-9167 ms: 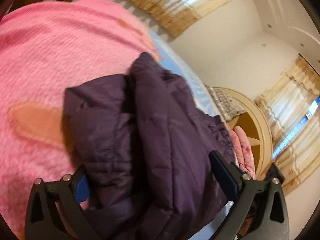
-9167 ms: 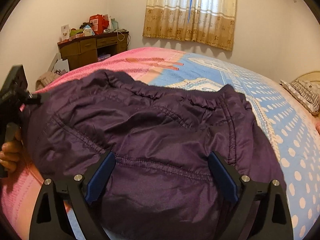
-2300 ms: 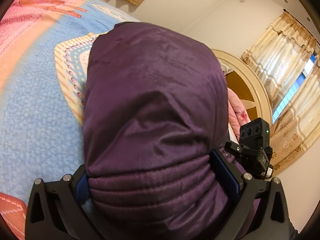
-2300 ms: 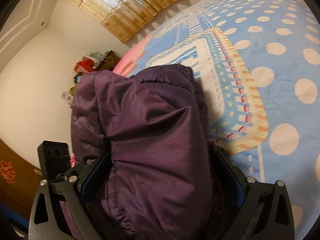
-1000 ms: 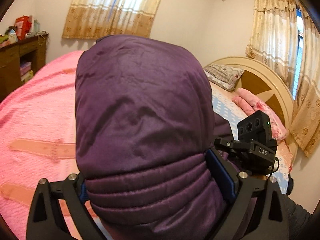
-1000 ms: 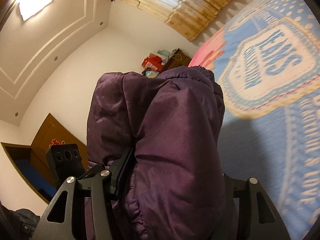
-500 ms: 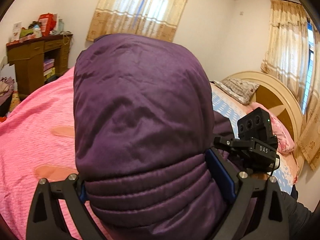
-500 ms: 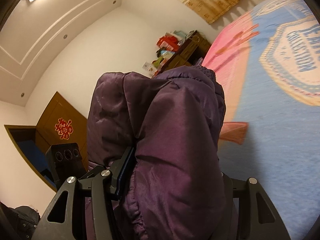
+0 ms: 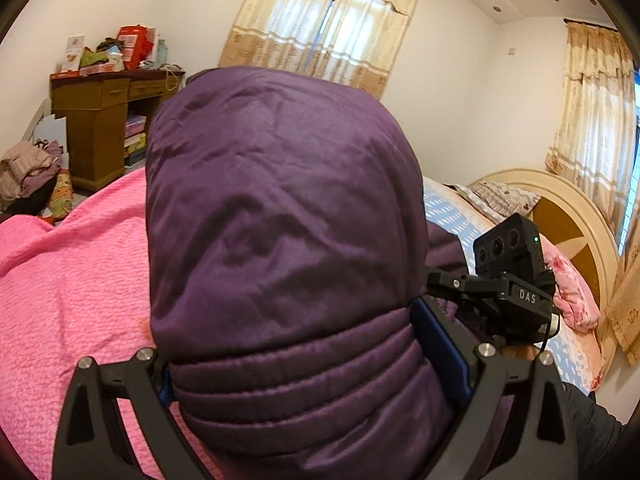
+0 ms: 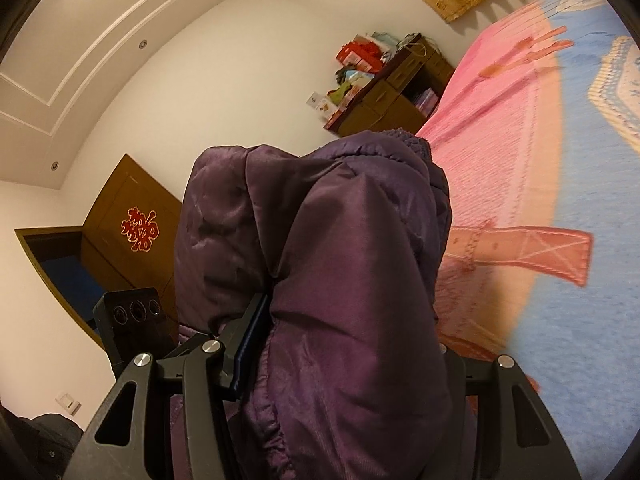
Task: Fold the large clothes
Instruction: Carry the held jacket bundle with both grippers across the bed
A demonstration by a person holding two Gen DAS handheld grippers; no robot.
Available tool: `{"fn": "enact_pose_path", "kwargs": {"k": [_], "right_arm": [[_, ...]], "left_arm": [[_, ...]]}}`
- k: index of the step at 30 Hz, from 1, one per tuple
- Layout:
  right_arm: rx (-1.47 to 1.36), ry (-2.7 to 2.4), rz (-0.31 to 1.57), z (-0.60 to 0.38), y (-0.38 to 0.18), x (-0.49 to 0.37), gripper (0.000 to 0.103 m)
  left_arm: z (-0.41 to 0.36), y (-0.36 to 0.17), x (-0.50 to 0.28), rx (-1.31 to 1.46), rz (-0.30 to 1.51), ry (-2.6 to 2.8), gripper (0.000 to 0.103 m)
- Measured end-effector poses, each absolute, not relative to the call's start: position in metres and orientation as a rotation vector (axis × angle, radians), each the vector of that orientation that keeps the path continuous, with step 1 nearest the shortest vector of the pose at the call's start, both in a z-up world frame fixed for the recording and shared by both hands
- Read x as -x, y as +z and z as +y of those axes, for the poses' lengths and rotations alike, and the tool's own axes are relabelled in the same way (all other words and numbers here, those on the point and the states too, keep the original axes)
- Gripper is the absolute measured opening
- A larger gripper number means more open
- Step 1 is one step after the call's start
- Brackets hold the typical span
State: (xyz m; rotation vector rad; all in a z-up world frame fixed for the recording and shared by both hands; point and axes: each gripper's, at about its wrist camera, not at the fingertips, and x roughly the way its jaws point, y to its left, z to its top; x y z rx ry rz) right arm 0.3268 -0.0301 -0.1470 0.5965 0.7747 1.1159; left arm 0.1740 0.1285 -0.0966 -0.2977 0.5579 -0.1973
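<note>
Above the pink end of the bedspread (image 9: 68,280), the purple padded jacket (image 9: 280,240) hangs as one thick bundle, clear of the bed as far as both wrist views show. Left gripper (image 9: 316,364): jaws set fairly wide, with quilted folds packed between them, so it is holding the jacket. Right gripper (image 10: 344,344): jaws also clamped around a fat fold of the same jacket (image 10: 340,280); its left finger presses into the cloth, the right finger is mostly hidden behind the fabric. The right gripper's camera block (image 9: 508,256) sits just beside the bundle in the left view, so the two tools grip close together.

Judgement on progress: folding looks largely done. The garment is doubled into a compact, several-layer package, no sleeve or hem trailing that I can see. Left to do, probably: set the bundle down, release both grips, tidy any edges. Underside of the bundle is hidden; cannot confirm its neatness. Wooden desk (image 9: 104,120) stands well apart by the wall.
</note>
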Motion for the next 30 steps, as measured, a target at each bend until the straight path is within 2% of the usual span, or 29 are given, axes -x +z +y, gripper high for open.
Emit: {"fn": "enact_pose_path", "kwargs": {"k": [30], "right_arm": [[-0.403, 1.168, 0.971, 0.108, -0.173, -0.363, 0.057]], "left_arm": [[0.22, -0.149, -0.172, 0.529, 0.637, -0.069, 0.102]]}}
